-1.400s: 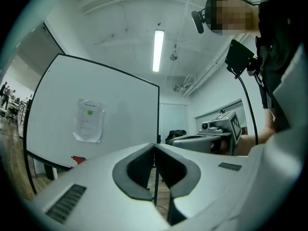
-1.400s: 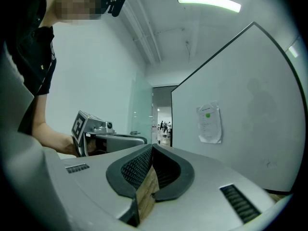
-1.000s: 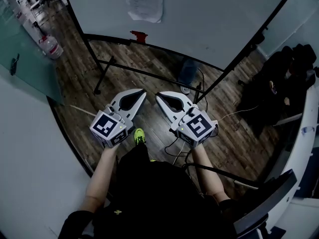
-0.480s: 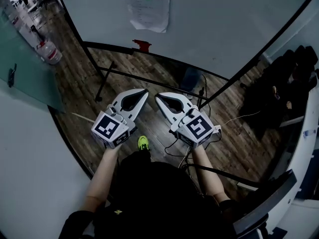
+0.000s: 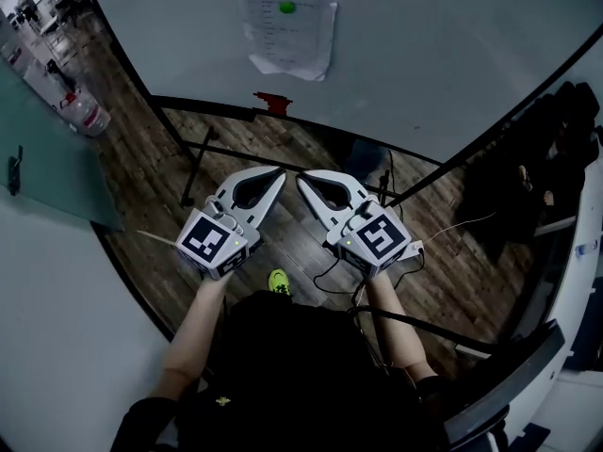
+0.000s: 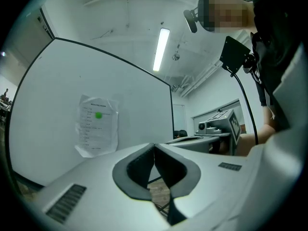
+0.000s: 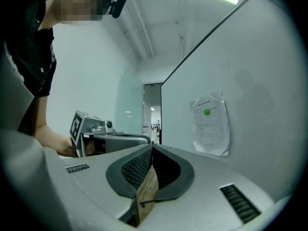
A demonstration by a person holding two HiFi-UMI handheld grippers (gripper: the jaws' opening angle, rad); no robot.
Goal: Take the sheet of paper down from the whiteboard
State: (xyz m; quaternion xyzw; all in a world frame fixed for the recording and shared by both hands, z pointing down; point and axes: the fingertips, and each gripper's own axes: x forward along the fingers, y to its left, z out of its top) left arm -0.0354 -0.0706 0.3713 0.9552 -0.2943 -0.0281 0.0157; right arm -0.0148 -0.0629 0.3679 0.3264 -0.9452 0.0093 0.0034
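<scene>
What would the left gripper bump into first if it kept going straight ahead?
Probably the big white whiteboard, on bare board beside the white sheet of printed paper. The left gripper is some way off, so I'm unsure.

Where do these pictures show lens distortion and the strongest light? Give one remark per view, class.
Head view: dim, the whiteboard frame bows into a curve. Left gripper view: the ceiling light is the brightest patch, corners black. Right gripper view: round dark vignette, sheet of paper print too small to read.
</scene>
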